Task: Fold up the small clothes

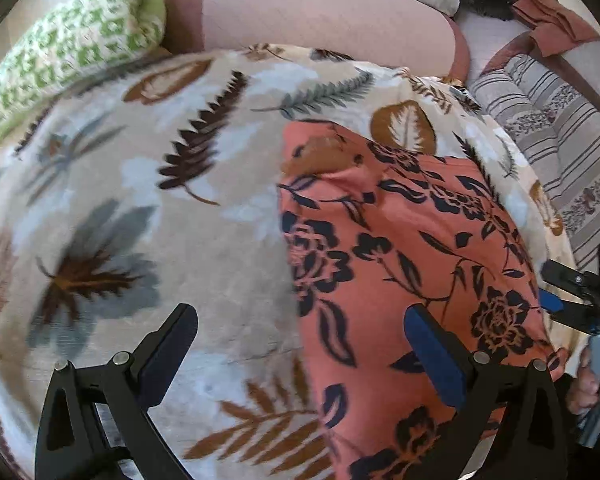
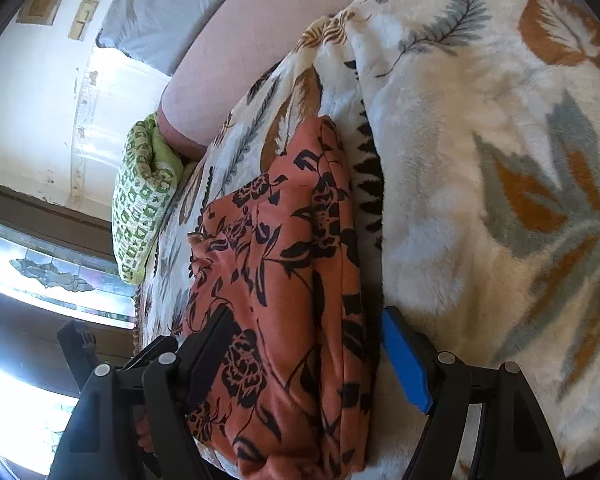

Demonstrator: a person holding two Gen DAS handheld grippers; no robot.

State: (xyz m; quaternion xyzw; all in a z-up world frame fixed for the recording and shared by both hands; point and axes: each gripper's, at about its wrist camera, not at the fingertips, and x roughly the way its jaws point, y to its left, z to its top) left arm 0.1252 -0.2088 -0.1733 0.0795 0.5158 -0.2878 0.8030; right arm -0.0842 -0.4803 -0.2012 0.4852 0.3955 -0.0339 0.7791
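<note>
Coral floral garment folded on blanket | left gripper spread wide, empty | right gripper wide, straddling it

In the left wrist view the leaf-print blanket is smeared by blur across the left half of the frame, and the orange floral garment runs off the bottom edge, its lower part hidden behind the left gripper, whose dark left finger and blue-padded right finger are cut off at the bottom. At the far right edge of that view the right gripper shows only in part, too cropped to tell how its jaws stand. In the right wrist view the garment's near end passes between the fingers and out of the bottom of the frame, where contact cannot be told, and the green patterned cloth at centre left is partly hidden behind the blanket's edge.
</note>
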